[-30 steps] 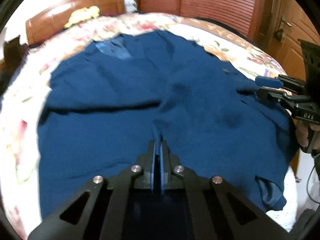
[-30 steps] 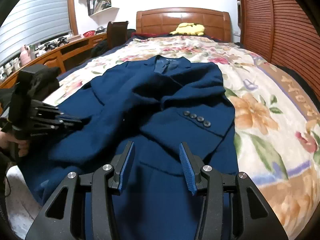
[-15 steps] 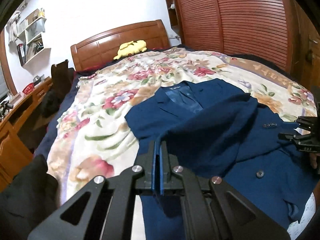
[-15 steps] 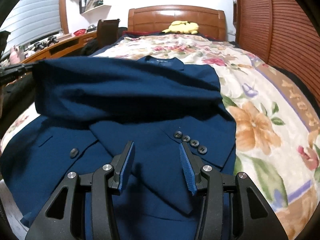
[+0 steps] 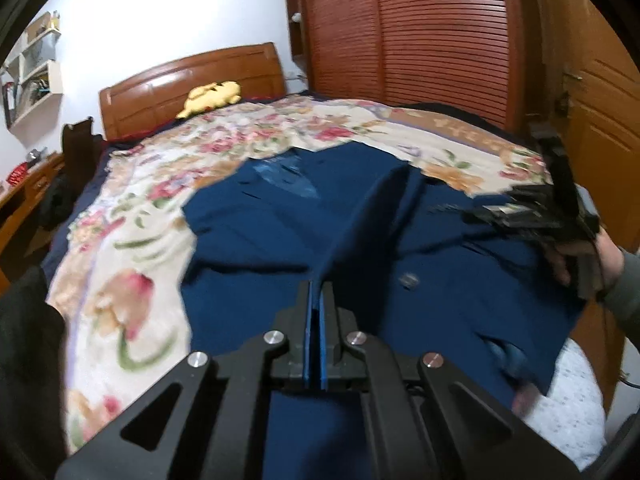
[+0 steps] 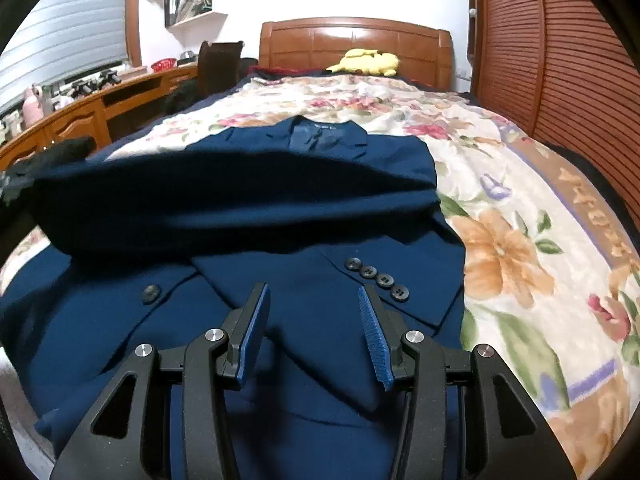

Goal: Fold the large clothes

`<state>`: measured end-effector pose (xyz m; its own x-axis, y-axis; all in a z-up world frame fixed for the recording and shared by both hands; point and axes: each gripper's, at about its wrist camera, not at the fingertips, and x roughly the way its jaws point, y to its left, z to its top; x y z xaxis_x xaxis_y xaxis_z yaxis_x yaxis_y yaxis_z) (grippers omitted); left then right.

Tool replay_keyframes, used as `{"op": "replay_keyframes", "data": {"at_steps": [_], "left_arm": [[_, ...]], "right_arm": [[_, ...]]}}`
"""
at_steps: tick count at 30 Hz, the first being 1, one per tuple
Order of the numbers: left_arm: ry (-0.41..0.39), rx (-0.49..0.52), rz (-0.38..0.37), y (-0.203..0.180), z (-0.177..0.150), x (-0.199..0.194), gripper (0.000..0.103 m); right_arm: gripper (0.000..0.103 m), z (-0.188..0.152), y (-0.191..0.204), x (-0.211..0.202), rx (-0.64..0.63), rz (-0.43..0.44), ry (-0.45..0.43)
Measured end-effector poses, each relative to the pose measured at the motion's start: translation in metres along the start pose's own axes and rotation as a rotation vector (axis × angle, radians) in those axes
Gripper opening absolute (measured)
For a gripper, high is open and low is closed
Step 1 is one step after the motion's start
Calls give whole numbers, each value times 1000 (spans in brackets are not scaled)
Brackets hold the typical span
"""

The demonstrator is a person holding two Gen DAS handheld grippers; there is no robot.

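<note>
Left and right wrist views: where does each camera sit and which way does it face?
Left wrist: on the left tool, shut on the blue jacket; faces up the bed; right tool and hand at right.
Right wrist: on the open right tool, over the jacket's hem, facing the headboard; no hand visible.
Shared: jacket, floral blanket, yellow plush, headboard.
</note>
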<state>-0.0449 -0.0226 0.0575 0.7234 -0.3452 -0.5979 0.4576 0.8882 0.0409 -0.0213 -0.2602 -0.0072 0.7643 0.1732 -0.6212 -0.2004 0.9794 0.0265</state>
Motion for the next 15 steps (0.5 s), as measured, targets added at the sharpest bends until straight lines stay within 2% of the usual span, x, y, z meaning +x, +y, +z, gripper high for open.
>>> {"op": "replay_keyframes", "data": {"at_steps": [3,7,13,15], "left_arm": [[15,-5,-34,-16,-8,-6,0],[12,-13,-27,-26,-14,-16,4],[-21,-27,7,-19,-18,-35,18],[-29,-29,28,-14,-20,-39,27]], "right_arm": [[46,-2,2,-7,9,12,-4],[46,-6,7,-20,6,19,-12],[46,-13,13,-35,-1,32,-17],[46,-17,14,-39,-5,34,-16]]}}
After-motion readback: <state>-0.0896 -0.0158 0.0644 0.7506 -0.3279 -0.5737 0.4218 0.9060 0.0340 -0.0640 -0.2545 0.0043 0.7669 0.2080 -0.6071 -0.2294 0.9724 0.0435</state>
